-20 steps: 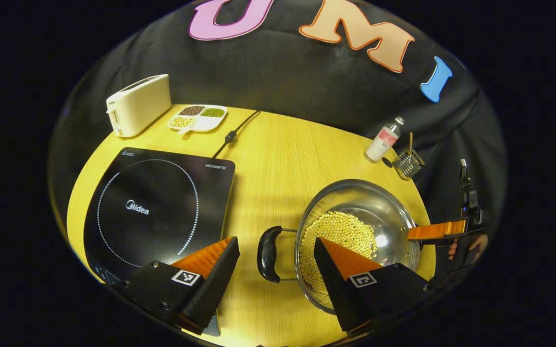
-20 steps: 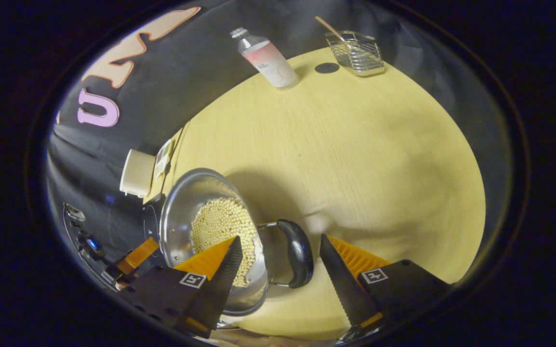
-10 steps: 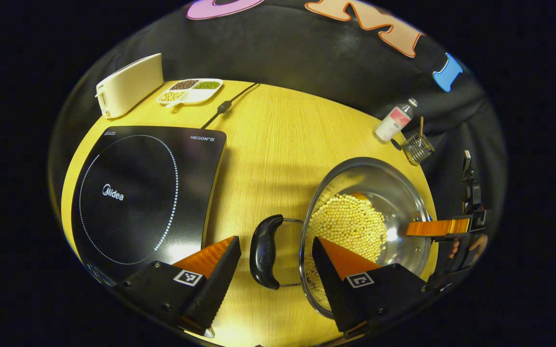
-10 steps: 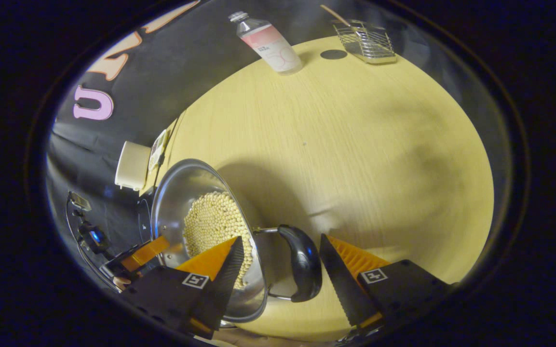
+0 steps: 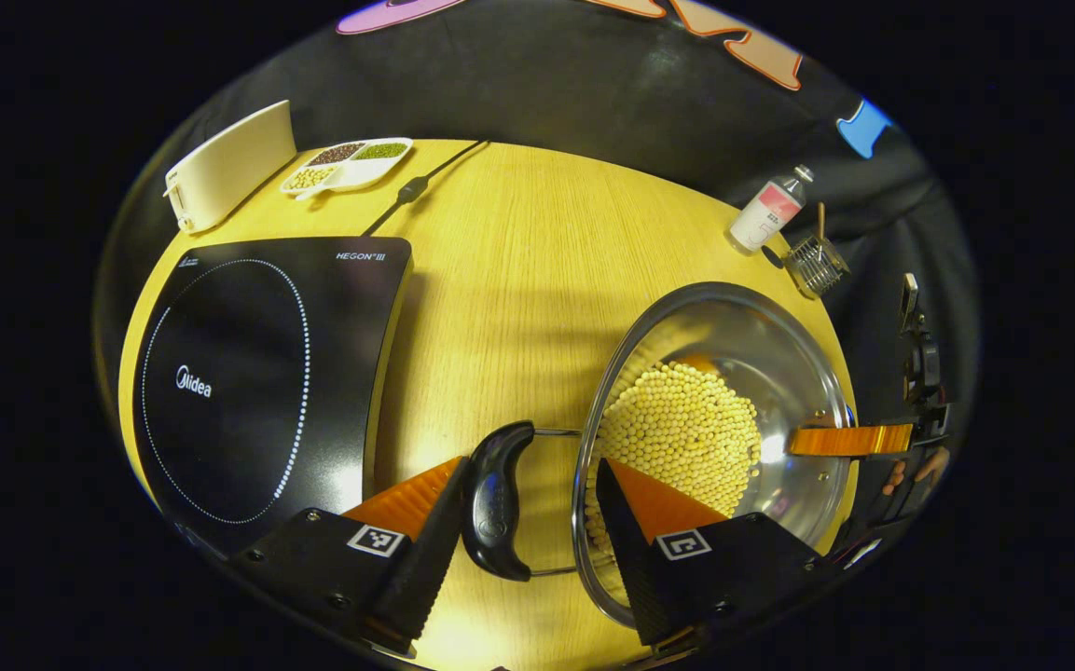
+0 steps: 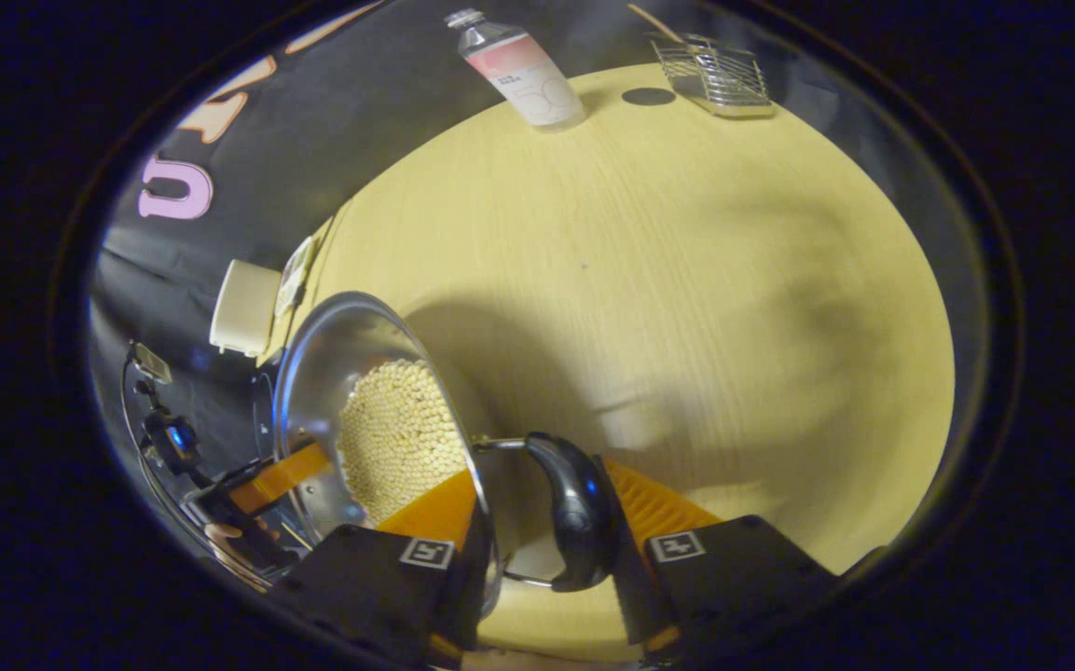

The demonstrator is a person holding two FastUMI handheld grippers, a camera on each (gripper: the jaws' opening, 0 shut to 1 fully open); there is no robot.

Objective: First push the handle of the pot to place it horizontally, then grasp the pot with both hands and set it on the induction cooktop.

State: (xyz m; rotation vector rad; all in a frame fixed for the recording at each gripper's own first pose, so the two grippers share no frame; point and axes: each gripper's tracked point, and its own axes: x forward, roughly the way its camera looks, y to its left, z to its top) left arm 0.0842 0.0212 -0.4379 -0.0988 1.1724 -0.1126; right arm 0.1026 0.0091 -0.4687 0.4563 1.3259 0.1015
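Your left gripper (image 5: pixel 523 522) straddles the pot's (image 5: pixel 714 438) left handle (image 5: pixel 496 500), fingers apart, not yet pinching. Your right gripper (image 6: pixel 542 550) has narrowed around the opposite handle (image 6: pixel 574 508); contact unclear. Induction cooktop (image 5: pixel 257 373) lies leftward.

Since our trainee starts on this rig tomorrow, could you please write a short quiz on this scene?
1. True or false: the pot already sits on the induction cooktop.
2. What lies in the pot? A) rice B) yellow beans C) water
3. Fill in: the left tongs straddle the pot's black ____.
Key: 1 false, it stands on the table beside it; 2 B; 3 handle.
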